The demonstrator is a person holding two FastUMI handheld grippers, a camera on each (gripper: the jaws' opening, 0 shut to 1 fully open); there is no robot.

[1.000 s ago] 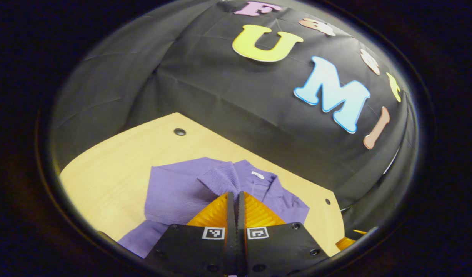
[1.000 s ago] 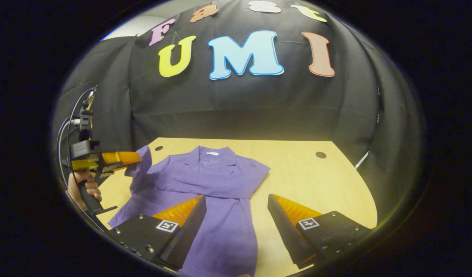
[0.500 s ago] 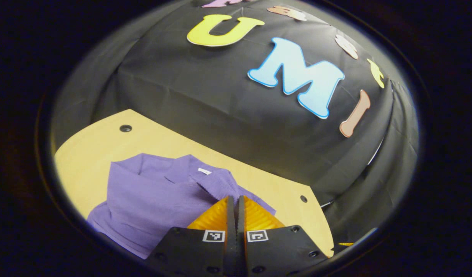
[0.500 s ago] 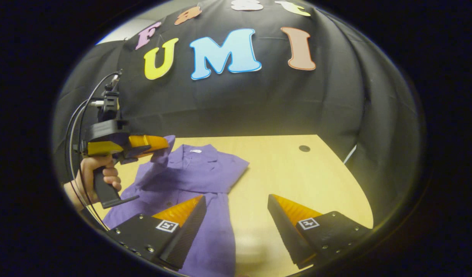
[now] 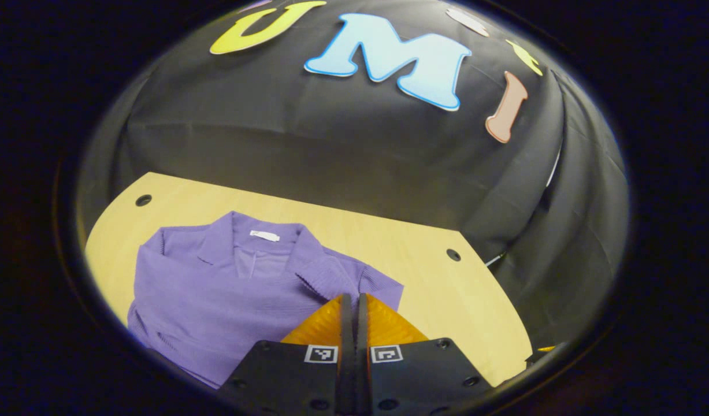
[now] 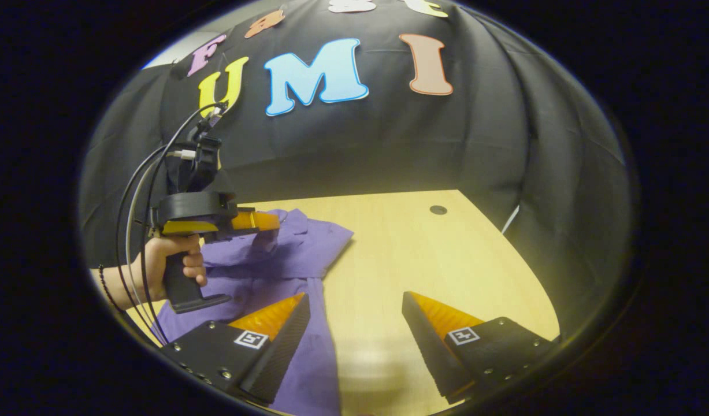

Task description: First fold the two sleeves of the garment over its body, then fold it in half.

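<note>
Left gripper [image 5: 353, 300] fingers [image 5: 345, 323] pressed together, pinching purple sleeve [image 5: 325, 277] edge, held over garment [image 5: 215, 294] body. Garment lies on wooden desk [image 5: 423, 277], collar [image 5: 262, 242] toward wall, white tag [image 5: 264, 235] showing at neck.

Pale wood table [image 5: 423, 271] w/ round holes near back corners. Black cloth wall [image 6: 354, 150] behind, creased, lit from above.

Dimly lit from overhead, with a soft pale glare on the desk [image 6: 383, 358] near its front edge in the right gripper view, strong fisheye bending and darkening toward the rims, sharp focus mid-frame, slight blur at the margins.
</note>
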